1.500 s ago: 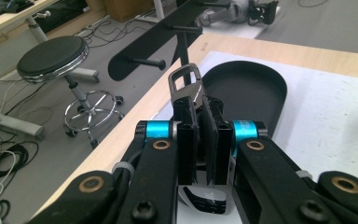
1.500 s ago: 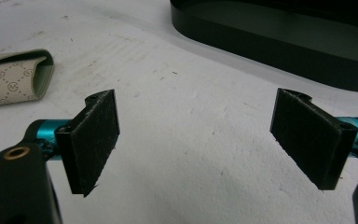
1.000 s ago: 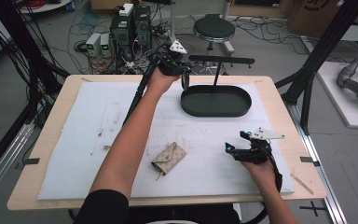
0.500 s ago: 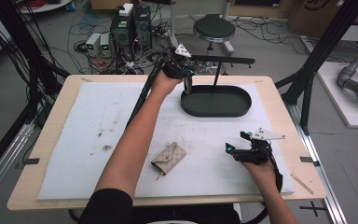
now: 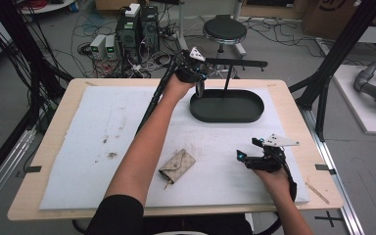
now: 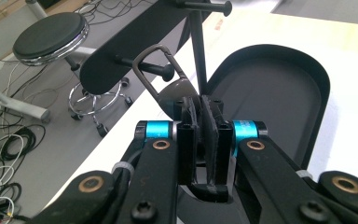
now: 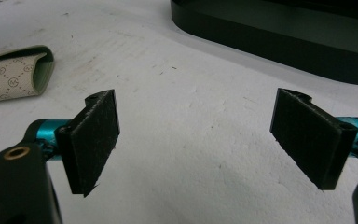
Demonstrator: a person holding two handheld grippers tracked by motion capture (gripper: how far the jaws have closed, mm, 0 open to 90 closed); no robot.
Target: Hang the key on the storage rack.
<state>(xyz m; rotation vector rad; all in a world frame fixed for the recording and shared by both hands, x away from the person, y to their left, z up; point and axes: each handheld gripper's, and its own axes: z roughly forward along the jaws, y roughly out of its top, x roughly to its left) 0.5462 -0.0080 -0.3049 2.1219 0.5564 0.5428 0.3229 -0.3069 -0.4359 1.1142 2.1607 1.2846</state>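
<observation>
My left gripper (image 6: 200,105) is shut on a dark round fob (image 6: 177,91) that carries a grey carabiner clip (image 6: 145,70). The clip's loop overlaps a short peg (image 6: 135,63) on the black stand's crossbar (image 6: 121,51); I cannot tell whether it hangs on it. From above, the left gripper (image 5: 199,88) points down at the left end of the stand's oval tray base (image 5: 254,110). My right gripper (image 5: 247,149) rests on the white mat, open with nothing between the pads (image 7: 98,135). A beige patterned pouch (image 5: 177,166) lies on the mat.
The stand's thin post (image 5: 228,78) rises from the tray's back edge. A white mat (image 5: 98,127) with a few dirt marks covers the wooden table (image 5: 44,147). A round stool (image 5: 224,30) and cables are on the floor beyond it.
The left hand has shifted slightly right along the crossbar, toward the stand's post. The right gripper and the pouch have stayed put.
</observation>
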